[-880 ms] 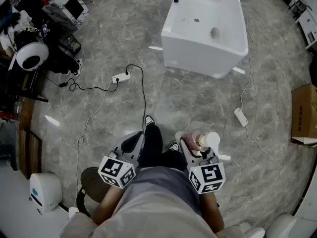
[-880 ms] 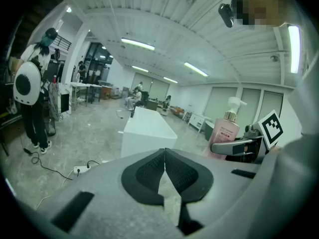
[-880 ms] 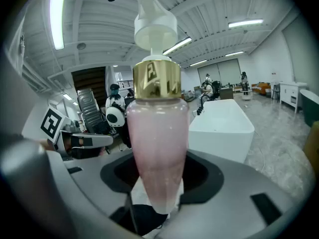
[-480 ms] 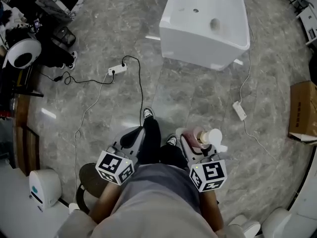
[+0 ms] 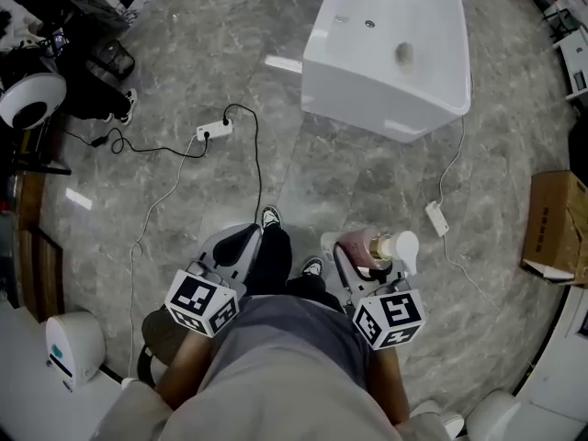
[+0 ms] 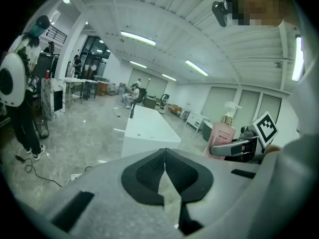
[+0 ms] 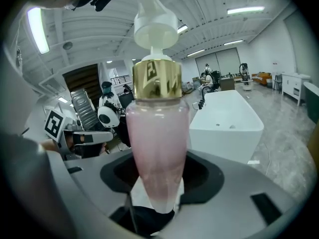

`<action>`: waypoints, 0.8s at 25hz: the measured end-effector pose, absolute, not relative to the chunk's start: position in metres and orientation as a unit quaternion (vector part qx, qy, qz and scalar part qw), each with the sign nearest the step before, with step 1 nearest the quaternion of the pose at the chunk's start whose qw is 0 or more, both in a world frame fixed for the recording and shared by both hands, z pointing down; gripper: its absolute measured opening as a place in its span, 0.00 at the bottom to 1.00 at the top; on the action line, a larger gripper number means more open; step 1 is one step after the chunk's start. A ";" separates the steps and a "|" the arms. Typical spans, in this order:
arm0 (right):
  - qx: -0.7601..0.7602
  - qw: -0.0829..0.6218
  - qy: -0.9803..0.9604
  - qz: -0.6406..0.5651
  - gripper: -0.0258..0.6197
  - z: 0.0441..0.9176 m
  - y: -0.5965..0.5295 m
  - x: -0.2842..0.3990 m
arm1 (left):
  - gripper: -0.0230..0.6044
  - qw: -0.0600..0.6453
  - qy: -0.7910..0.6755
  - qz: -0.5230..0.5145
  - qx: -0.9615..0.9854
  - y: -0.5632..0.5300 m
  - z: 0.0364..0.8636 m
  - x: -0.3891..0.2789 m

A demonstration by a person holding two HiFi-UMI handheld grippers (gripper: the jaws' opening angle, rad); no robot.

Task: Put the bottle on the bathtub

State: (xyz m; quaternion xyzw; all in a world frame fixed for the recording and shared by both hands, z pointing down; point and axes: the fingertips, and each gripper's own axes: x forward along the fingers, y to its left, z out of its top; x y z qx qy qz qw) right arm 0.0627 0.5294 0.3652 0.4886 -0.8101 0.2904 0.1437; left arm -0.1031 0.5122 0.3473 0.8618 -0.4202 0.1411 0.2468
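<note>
Two grippers sit low in front of the person. The right gripper [image 7: 157, 185] is clamped on the lower body of the pink pump bottle [image 7: 157, 133], which stands upright with its white pump head on top. The left gripper [image 6: 164, 172] has its jaws pressed together with nothing between them. The white bathtub [image 5: 367, 108] stands on the grey marble floor [image 5: 230, 44], well ahead and well apart from the bottle. Judgement: carry phase, placing not yet begun. Step clear of the power strip [image 5: 213, 132] and its cable. Hold the bottle vertical and aim for the tub's flat near rim, not the basin. Seat the base fully before releasing.
</note>
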 end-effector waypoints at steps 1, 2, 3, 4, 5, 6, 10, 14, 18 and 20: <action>0.488 0.144 -0.810 0.291 0.38 0.363 0.519 0.057 | 0.05 0.245 -0.421 0.138 0.862 0.502 0.344 -0.109; 0.487 0.145 -0.810 0.293 0.38 0.360 0.509 0.052 | 0.05 0.243 -0.422 0.135 0.863 0.492 0.340 -0.115; 0.487 0.146 -0.810 0.294 0.38 0.358 0.500 0.046 | 0.05 0.240 -0.422 0.131 0.864 0.482 0.336 -0.121; 0.487 0.146 -0.810 0.293 0.38 0.354 0.490 0.039 | 0.05 0.238 -0.421 0.126 0.866 0.472 0.331 -0.127; 0.488 0.145 -0.810 0.292 0.38 0.351 0.480 0.033 | 0.05 0.234 -0.420 0.120 0.868 0.463 0.326 -0.133; 0.490 0.142 -0.810 0.289 0.38 0.348 0.470 0.027 | 0.05 0.229 -0.420 0.115 0.871 0.453 0.322 -0.139; 0.498 0.130 -0.814 0.271 0.38 0.333 0.433 0.005 | 0.05 0.209 -0.421 0.089 0.878 0.417 0.308 -0.166; 0.509 0.121 -0.813 0.255 0.38 0.320 0.404 -0.010 | 0.05 0.199 -0.423 0.070 0.881 0.391 0.297 -0.190; 0.518 0.121 -0.811 0.244 0.38 0.311 0.386 -0.019 | 0.05 0.194 -0.431 0.058 0.879 0.374 0.293 -0.216; 0.521 0.120 -0.809 0.243 0.38 0.311 0.378 -0.025 | 0.05 0.195 -0.438 0.052 0.876 0.367 0.295 -0.230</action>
